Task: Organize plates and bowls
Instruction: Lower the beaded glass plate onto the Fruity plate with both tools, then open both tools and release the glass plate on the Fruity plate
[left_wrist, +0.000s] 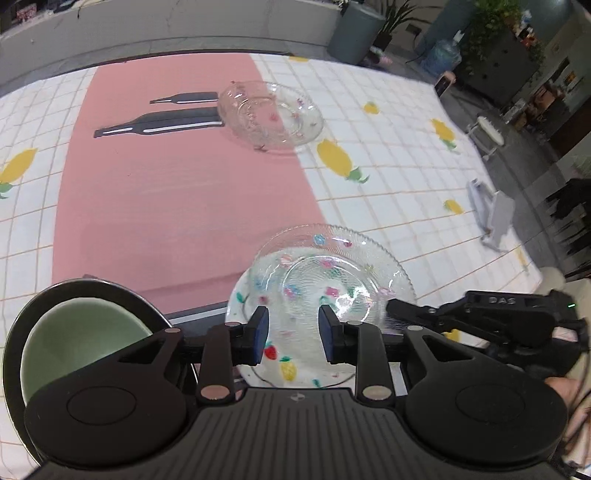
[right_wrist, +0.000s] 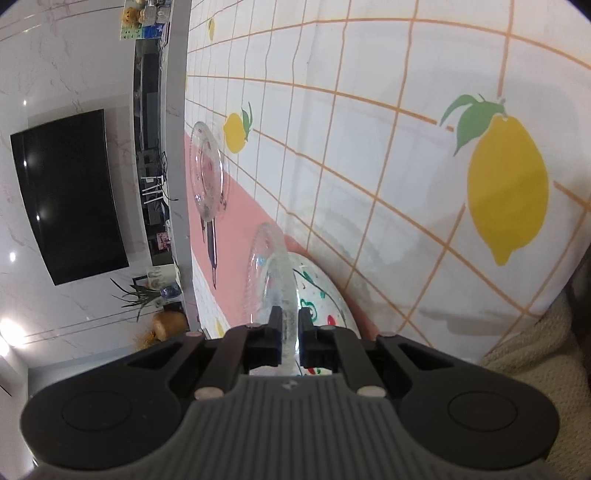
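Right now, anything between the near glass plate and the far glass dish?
Nothing: only bare pink mat lies between the near glass plate and far glass dish, per left wrist view.

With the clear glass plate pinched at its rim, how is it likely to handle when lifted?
The clear glass plate looks rigid, so it probably won't flex. The right hand-held gripper pinches only its thin rim, so the glossy glass may slip or pivot. It appears ridged and brittle; bumping the white fruit-print plate beneath could chip it.

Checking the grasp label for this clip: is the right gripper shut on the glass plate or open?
Shut on it. In the right wrist view the right gripper pinches the glass plate by its rim between both pads.
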